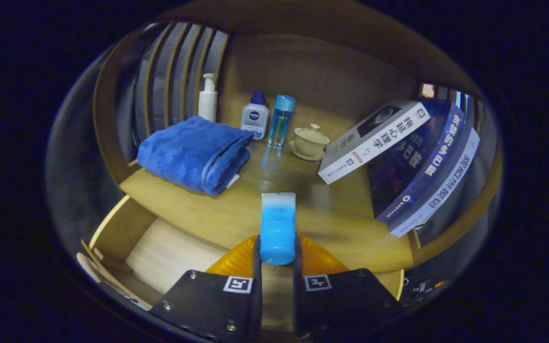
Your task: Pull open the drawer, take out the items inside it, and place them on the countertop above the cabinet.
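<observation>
worktop (331, 214): smooth pale wood, faint sheen, reflections under the bottles. drawer (169, 252) below its front edge stands pulled open, light wood floor visible, bare where it shows.

on the worktop, back row: white pump bottle (208, 97), slim and upright; squat white bottle with dark blue cap (255, 116); clear blue cylindrical bottle (280, 121) with a lighter blue cap; small lidded ceramic cup on a saucer (310, 140), cream glaze. just beside the pump bottle, a folded blue towel (193, 155), plush terry, thick rounded fold. opposite side: three books (412, 157) leaning tilted against one another, glossy covers, white one in front.

hand-held gripper (277, 250): fingers close together, both pressing the sides of a blue tube (278, 224). tube is soft plastic, flattened shape, whitish at the far crimped end, shading to bright blue toward the rounded near end. it points forward from the fingers, held over the front edge of the worktop, above the open drawer; whether it touches the wood i cannot tell.
</observation>
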A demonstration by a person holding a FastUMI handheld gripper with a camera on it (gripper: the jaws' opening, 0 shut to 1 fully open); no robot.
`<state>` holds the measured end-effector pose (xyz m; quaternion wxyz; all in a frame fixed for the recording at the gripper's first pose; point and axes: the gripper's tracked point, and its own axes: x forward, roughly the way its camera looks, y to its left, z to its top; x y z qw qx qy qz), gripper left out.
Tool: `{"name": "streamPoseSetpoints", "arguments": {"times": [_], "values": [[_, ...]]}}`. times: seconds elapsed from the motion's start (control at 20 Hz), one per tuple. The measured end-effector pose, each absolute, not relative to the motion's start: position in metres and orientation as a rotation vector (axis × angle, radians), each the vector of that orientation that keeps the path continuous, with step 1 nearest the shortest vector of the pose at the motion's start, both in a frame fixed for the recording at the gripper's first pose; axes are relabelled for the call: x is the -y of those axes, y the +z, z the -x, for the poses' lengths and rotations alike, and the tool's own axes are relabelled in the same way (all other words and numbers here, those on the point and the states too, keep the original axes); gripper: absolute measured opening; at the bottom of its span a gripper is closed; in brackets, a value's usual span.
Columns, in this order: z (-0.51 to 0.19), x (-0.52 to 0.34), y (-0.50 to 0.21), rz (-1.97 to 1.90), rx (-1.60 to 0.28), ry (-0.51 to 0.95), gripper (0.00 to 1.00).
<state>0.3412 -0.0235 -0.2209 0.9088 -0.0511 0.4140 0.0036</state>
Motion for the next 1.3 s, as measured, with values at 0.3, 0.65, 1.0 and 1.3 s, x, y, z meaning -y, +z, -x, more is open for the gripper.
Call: {"name": "streamPoseSetpoints", "arguments": {"times": [0.3, 0.65, 1.0, 1.3], "values": [[-0.374, 0.018, -0.239, 0.064, -0.859, -0.037, 0.25], [-0.384, 0.019, -0.242, 0.025, -0.844, -0.037, 0.26], [-0.380, 0.021, -0.240, -0.015, -0.821, -0.067, 0.36], [-0.379, 0.026, -0.206, 0.023, -0.682, -0.064, 0.83]]}}
